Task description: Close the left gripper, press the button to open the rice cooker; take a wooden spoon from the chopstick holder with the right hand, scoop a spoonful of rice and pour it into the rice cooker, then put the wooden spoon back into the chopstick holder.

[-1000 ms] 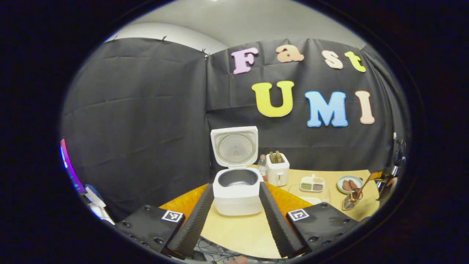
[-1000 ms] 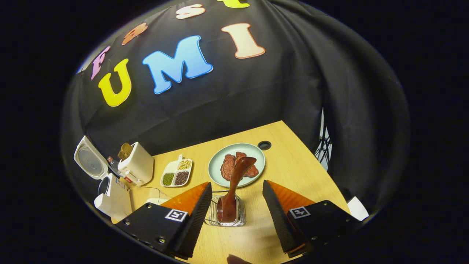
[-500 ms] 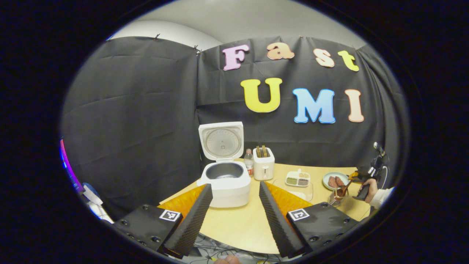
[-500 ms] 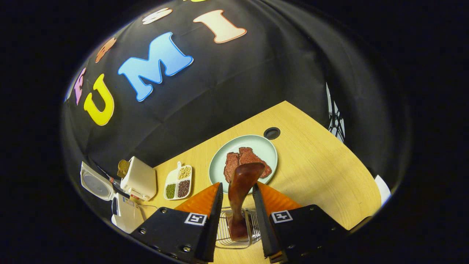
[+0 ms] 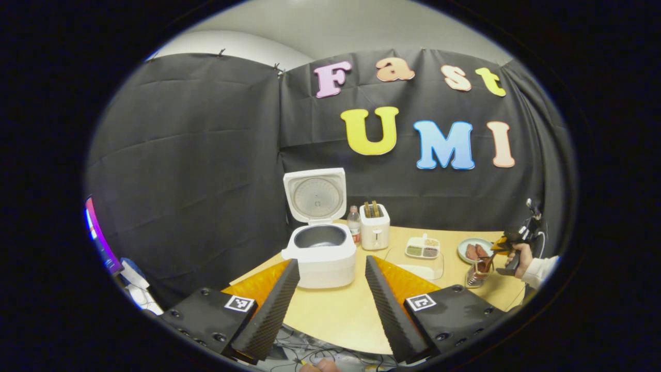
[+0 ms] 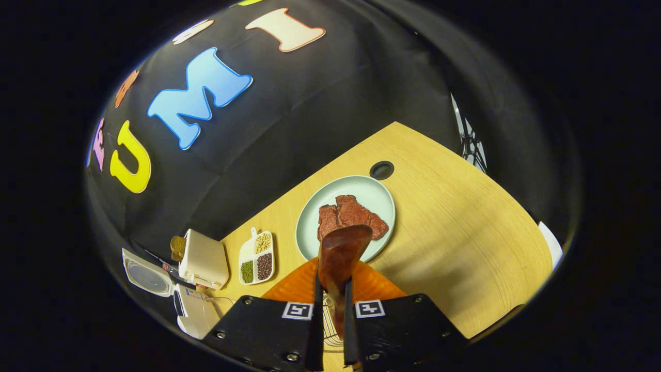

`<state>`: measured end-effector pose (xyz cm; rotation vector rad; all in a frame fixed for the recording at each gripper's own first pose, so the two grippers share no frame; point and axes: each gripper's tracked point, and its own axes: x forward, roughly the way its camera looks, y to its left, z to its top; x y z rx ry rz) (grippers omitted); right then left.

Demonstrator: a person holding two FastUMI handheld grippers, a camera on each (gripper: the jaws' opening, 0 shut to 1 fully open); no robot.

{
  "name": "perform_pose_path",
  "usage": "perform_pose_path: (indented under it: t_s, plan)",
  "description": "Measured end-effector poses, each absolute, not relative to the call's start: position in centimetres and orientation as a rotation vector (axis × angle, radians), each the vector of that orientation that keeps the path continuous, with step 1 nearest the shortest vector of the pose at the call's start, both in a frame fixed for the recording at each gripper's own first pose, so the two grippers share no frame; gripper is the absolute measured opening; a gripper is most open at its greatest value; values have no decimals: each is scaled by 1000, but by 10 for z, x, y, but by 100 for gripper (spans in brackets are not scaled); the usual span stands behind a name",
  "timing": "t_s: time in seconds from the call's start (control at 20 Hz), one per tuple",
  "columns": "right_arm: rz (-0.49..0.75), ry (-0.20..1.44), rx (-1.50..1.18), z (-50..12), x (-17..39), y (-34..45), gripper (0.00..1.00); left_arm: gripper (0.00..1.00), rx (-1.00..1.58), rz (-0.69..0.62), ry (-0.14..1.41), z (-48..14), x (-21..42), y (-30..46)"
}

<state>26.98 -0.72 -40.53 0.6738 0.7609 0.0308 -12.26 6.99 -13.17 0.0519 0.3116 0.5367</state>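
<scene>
Right hand-held gripper [image 6: 330, 305] clenched on wooden spoon [image 6: 338, 253], its lower part and most of the chopstick holder [image 6: 326, 328] hidden behind the fingers. Left hand-held gripper [image 5: 326, 297] released, above surface [image 5: 335, 318] edge, facing open rice cooker [image 5: 320, 248]; contents hard to make out.

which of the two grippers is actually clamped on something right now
The right gripper: its fingers press the wooden spoon handle from both sides. The left gripper stands wide open with nothing between its fingers.
</scene>
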Motion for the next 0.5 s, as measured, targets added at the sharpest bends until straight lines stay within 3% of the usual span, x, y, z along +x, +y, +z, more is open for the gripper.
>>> perform_pose_path:
  t_s: [0.5]
  plan:
    - [85,652,639,-334,239,-15,16,91,28,510,250,-122,-135,78]
